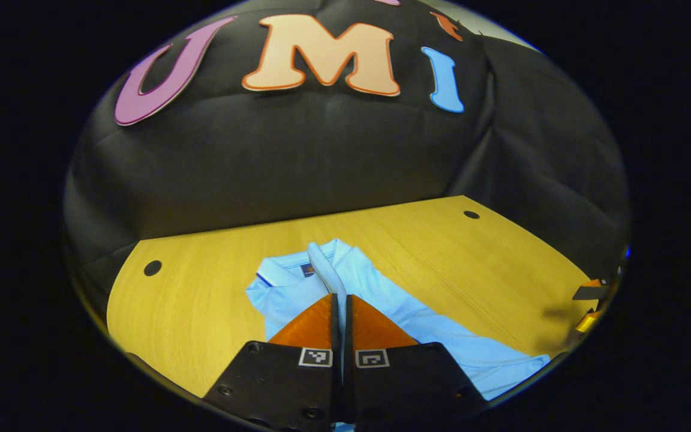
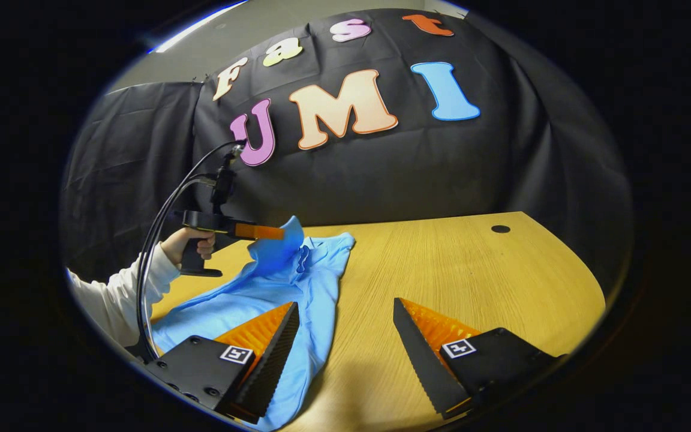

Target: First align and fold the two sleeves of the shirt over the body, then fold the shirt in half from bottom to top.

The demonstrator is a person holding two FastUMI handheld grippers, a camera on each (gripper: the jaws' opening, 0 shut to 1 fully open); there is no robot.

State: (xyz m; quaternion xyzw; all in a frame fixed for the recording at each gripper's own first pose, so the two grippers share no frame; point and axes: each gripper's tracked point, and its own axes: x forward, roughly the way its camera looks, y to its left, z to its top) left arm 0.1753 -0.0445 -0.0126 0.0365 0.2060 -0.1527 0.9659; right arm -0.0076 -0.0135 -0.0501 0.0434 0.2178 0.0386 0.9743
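Jaws clamped on a fold of pale blue cloth, the left gripper (image 1: 341, 312) lifts one sleeve (image 1: 324, 270) clear of the shirt (image 1: 381, 300) — while the right gripper (image 2: 345, 336) waits with its jaws wide apart and nothing between them, low over the shirt's near edge. The shirt lies spread on the wooden surface (image 2: 471, 270), collar end toward the booth's cloth wall, hem end toward the cameras.

The step in hand looks to be the first sleeve fold. To do it well, the raised sleeve should be carried across the shirt's body and laid flat with its edge running parallel to the shirt's side seam, then released only once the cloth rests without a twist; the idle right gripper could pin the shirt's body so it does not drag along.

The left gripper view looks straight down its own jaws, showing the pinched strip of cloth standing up over the shirt's collar. The right gripper view gives the side-on account — the left gripper held in a hand (image 2: 192, 243) with a white sleeve, cables arcing up behind it, and the blue sleeve hanging from its tips above the shirt.
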